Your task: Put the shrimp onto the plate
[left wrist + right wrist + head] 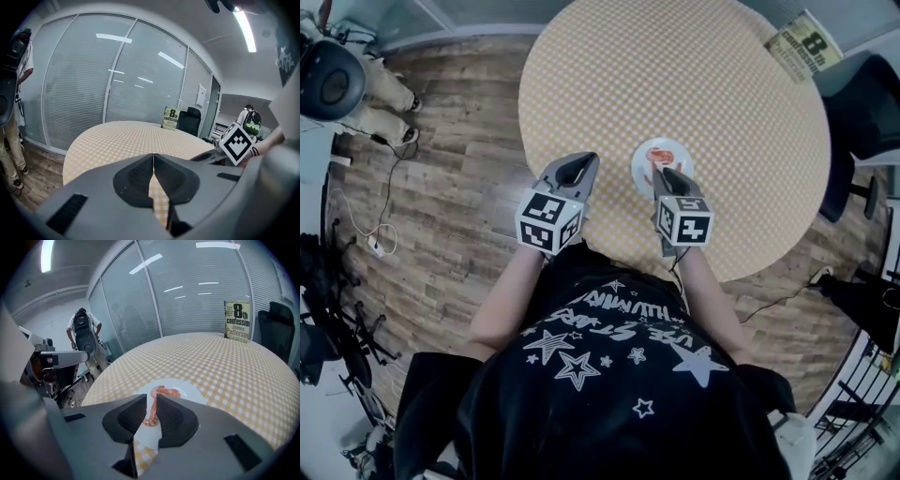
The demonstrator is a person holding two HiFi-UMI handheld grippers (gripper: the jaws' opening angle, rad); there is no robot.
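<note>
**Shrimp over the plate, right claw on its tail**

From the head view I saw the plate (pixel 677 147) on the yellow-checked table (pixel 694 84), just ahead of the right gripper (pixel 666 172). The shrimp (pixel 656 162) lay on it, its length running away from me. The left gripper (pixel 579 159) hung beside them over the cloth. A book (pixel 804 45) at the far edge showed a large "8th".

In the left gripper view the jaws met tip to tip with nothing between them. The book's cover (pixel 171 117) read "8th confession".

In the right gripper view the jaws stood a sliver apart, pinching the shrimp's (pixel 164 392) near end. Its body ran straight out along them and curled right over the plate (pixel 190 391). There I read "8th confession, James Patterson"
</note>
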